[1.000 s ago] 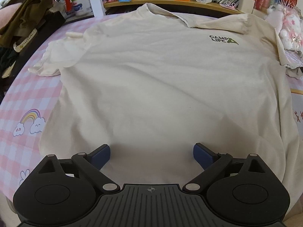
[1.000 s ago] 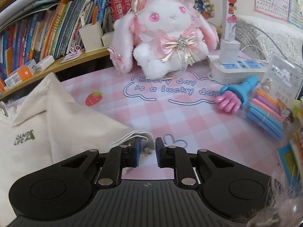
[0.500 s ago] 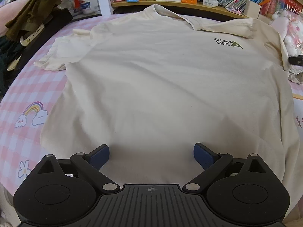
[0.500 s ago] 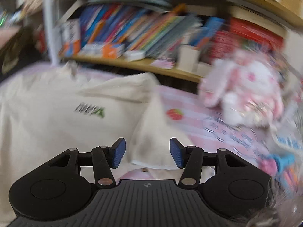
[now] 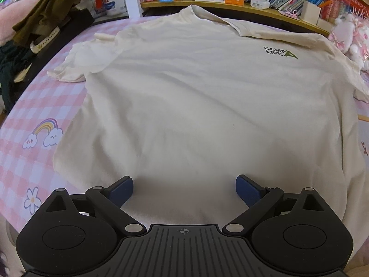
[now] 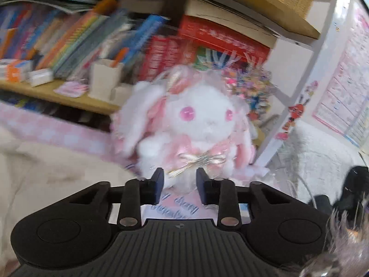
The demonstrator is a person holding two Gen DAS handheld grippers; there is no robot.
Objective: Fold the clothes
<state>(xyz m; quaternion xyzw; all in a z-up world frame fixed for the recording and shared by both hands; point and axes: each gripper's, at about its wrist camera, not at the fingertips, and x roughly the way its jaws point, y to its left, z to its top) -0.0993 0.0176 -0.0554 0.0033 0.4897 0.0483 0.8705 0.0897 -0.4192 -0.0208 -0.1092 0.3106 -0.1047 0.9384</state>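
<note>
The cream shirt (image 5: 196,106) lies flat on the pink checked table (image 5: 34,106), its collar at 12 o'clock, spread out ready for folding. The left gripper (image 5: 184,190) hangs wide open over the hem at 6 o'clock. The right gripper (image 6: 180,184) is partly open, holds nothing, and points at a toy bunny (image 6: 198,124).

Left tool (image 5: 184,190) spread wide — holding nothing, right tool (image 6: 180,184) partly parted, empty
</note>
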